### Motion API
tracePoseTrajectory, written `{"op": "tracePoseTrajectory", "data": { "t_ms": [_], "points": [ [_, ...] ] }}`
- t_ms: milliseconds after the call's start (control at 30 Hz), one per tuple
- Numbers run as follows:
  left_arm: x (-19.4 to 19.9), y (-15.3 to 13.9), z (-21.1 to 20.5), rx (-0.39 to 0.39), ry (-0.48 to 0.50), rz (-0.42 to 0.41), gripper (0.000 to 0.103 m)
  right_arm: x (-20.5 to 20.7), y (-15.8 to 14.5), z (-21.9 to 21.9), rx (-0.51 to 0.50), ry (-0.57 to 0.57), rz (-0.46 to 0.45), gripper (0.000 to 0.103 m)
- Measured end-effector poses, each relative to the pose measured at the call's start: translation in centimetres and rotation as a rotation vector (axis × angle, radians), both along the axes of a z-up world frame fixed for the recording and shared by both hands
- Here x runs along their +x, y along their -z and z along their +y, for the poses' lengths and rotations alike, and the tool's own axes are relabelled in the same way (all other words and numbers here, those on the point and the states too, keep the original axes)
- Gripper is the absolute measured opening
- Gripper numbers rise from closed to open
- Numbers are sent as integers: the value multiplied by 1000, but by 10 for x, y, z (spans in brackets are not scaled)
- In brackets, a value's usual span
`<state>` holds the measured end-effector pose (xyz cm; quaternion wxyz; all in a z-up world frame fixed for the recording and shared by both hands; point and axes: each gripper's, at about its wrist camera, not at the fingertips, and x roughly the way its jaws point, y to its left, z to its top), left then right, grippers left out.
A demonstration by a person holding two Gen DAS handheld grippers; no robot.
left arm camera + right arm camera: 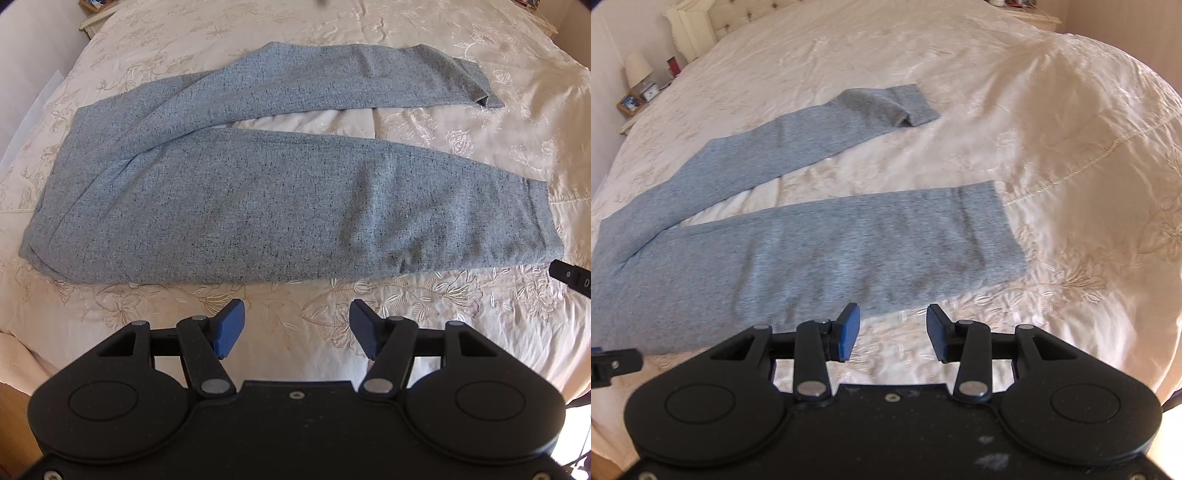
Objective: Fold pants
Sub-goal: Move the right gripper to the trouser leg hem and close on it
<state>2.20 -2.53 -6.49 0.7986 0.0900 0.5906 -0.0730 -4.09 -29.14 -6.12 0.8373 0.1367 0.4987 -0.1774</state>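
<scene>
Grey speckled pants [258, 206] lie flat on the bed, waist to the left, the two legs spread apart in a V toward the right. They also show in the right wrist view [798, 251]. My left gripper [295, 328] is open and empty, hovering just short of the near leg's lower edge. My right gripper [892, 332] is open and empty, near the lower edge of the near leg close to its cuff [993, 229]. The far leg's cuff [476, 88] is slightly rumpled.
The cream embroidered bedspread [461, 314] covers the whole bed. A bedside table with a lamp [637, 70] and small items stands at the far left. The headboard [738, 14] is at the back. The right gripper's edge [572, 278] shows at the left view's right side.
</scene>
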Motion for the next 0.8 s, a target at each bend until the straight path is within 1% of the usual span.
{"op": "tracePoseTrajectory", "data": {
  "t_ms": [133, 300, 467, 600, 700, 800],
  "points": [
    [3, 8, -9, 26, 1, 28, 66, 6, 24, -48, -48, 65, 53, 43],
    [9, 17, -21, 36, 5, 42, 66, 10, 50, -84, -88, 65, 114, 43],
    [21, 29, -36, 44, 7, 74, 66, 26, 71, -99, -86, 35, 111, 43],
    [24, 28, -45, 51, 14, 64, 66, 47, 89, -110, -86, -3, 116, 43],
    [25, 27, -46, 60, 7, 63, 66, 61, 101, -119, -61, -27, 120, 43],
    [26, 28, -45, 63, -9, 71, 66, 69, 112, -129, -13, -33, 128, 43]
  ]
}}
